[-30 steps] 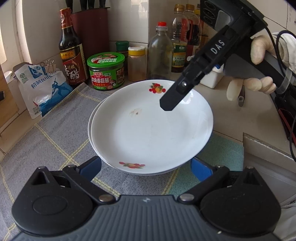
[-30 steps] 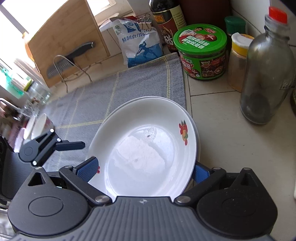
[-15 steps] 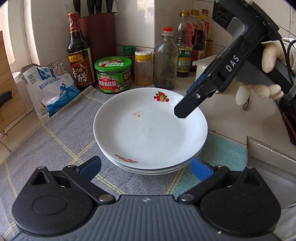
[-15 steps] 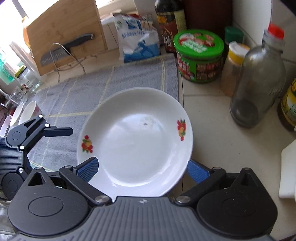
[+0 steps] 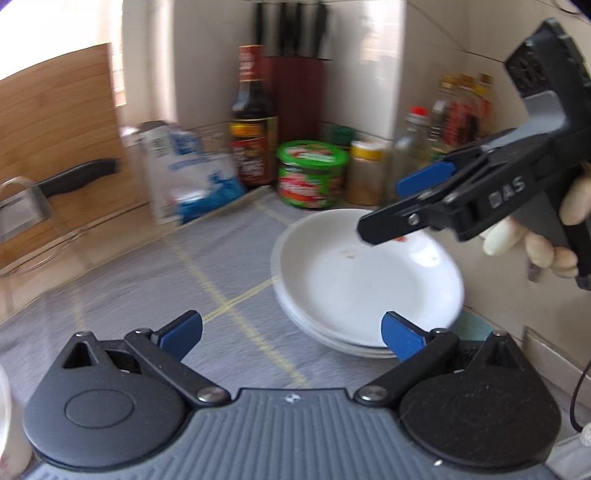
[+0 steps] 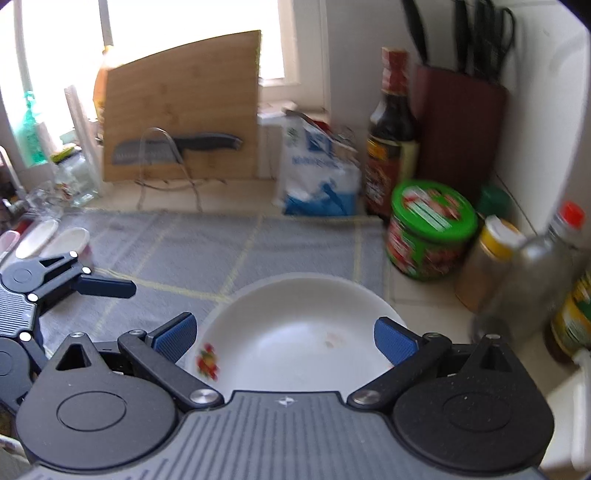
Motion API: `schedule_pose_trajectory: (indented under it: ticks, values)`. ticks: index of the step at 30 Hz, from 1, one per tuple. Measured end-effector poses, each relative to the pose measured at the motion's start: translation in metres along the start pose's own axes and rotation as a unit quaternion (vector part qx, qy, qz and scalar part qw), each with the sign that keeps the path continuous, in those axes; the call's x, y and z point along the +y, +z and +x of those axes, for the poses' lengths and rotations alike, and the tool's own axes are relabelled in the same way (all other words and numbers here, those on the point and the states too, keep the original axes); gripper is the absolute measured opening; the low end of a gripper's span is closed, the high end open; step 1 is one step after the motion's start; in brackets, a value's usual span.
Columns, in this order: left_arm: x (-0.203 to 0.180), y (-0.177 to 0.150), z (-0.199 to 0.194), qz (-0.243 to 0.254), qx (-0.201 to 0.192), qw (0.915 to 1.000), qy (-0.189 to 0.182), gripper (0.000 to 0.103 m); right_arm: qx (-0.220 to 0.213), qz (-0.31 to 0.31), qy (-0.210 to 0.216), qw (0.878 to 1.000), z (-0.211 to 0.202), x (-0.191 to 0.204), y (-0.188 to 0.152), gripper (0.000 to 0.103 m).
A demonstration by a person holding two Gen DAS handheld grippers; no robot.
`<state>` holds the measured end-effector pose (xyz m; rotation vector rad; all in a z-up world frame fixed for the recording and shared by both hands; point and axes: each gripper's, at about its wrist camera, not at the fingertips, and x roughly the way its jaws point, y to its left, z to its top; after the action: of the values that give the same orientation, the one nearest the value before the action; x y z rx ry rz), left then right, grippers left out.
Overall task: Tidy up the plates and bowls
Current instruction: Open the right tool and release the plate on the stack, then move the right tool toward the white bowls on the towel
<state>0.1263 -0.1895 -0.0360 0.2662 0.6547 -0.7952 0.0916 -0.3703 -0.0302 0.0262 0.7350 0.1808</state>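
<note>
Left wrist view: the left tongs [image 5: 291, 334] hang spread and empty over the grey checked cloth [image 5: 155, 280] on the table. At 2 o'clock a gloved hand [image 5: 535, 236] holds the right tongs [image 5: 391, 203], parted and empty, above the stack of glossy white plates [image 5: 369, 280]. At 12 o'clock stands a green-lidded jar [image 5: 314, 173].

Daylit, blown-out window [image 6: 155, 33] glare, motion blur throughout, fisheye bending at edges
</note>
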Motion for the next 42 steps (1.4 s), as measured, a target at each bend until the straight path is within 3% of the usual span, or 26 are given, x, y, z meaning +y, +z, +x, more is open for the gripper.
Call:
schedule_pose_trajectory:
  ticks: [6,13,21,29,36,42]
  values:
    - [0.020,-0.016,-0.034,-0.039,-0.013,0.9981,0.047,0.102,-0.014,-0.023,0.028,0.999,0.014,0.030,0.018,0.103]
    - [0.050,-0.047,-0.087,-0.068,-0.047,0.9923,0.093,0.102,-0.017,-0.056,0.067,0.996,0.027,0.101,0.025,0.103]
    - [0.095,-0.096,-0.154,-0.076,-0.044,0.9898,0.112,0.102,-0.021,-0.080,0.096,0.992,0.039,0.198,0.030,0.103]
    - [0.135,-0.150,-0.211,-0.085,-0.031,0.9824,0.163,0.102,0.003,-0.100,0.141,0.985,0.076,0.282,0.032,0.103]
    - [0.162,-0.186,-0.219,-0.103,-0.008,0.9761,0.191,0.102,0.033,-0.135,0.168,0.976,0.099,0.339,0.027,0.103]
    - [0.171,-0.199,-0.207,-0.112,-0.012,0.9777,0.177,0.102,0.054,-0.146,0.189,0.970,0.117,0.360,0.016,0.103]
